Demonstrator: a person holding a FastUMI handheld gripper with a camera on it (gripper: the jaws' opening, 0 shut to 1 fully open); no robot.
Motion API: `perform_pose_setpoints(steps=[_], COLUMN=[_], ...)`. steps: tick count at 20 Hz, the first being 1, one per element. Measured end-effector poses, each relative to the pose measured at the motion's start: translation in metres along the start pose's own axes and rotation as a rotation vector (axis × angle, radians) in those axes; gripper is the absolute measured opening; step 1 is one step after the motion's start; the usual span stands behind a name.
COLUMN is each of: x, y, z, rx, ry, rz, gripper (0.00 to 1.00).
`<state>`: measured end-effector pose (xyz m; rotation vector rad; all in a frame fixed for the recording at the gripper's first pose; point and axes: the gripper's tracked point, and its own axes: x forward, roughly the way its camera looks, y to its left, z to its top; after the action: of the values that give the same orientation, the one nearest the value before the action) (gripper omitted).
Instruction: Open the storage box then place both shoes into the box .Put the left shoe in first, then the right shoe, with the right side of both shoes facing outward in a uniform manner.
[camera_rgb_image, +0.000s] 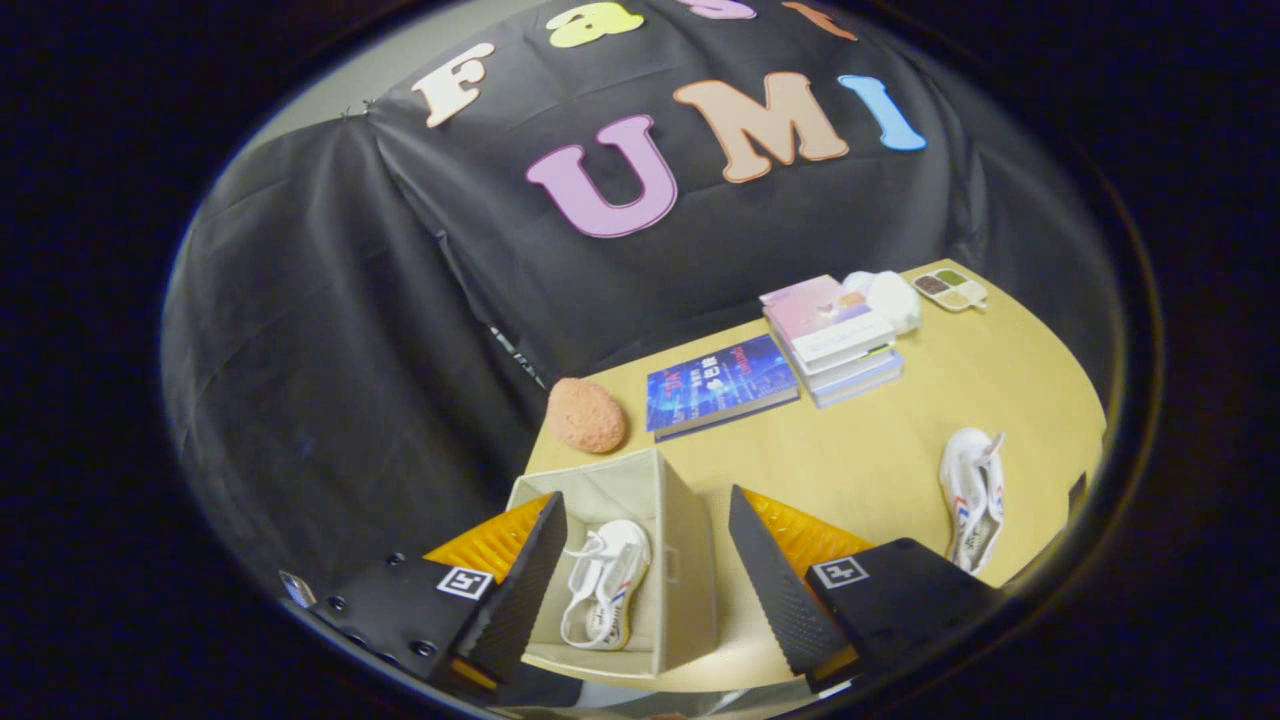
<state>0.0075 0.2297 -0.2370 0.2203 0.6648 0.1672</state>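
Gripper (640, 560) fingers spread wide, empty, above open storage box (690, 540) holding left shoe (605, 585). Right shoe (972, 497) off to fingers' right near table (880, 450) edge, long axis fore-aft.

Between your spread, empty tongs (645, 590) the storage box (680, 560) stands on the worktop (860, 460) with one shoe (605, 585) inside, the other shoe (972, 497) lying right of it, books (835, 340) beyond.

Cloth-walled booth (330, 330) with table (880, 460)
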Motion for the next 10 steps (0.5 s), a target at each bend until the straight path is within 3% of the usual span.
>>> perform_pose_setpoints(steps=[10], x=[-0.069], y=[-0.204], z=[-0.011], rx=[-0.033], ry=[0.029], rz=[-0.305], gripper=[1.0])
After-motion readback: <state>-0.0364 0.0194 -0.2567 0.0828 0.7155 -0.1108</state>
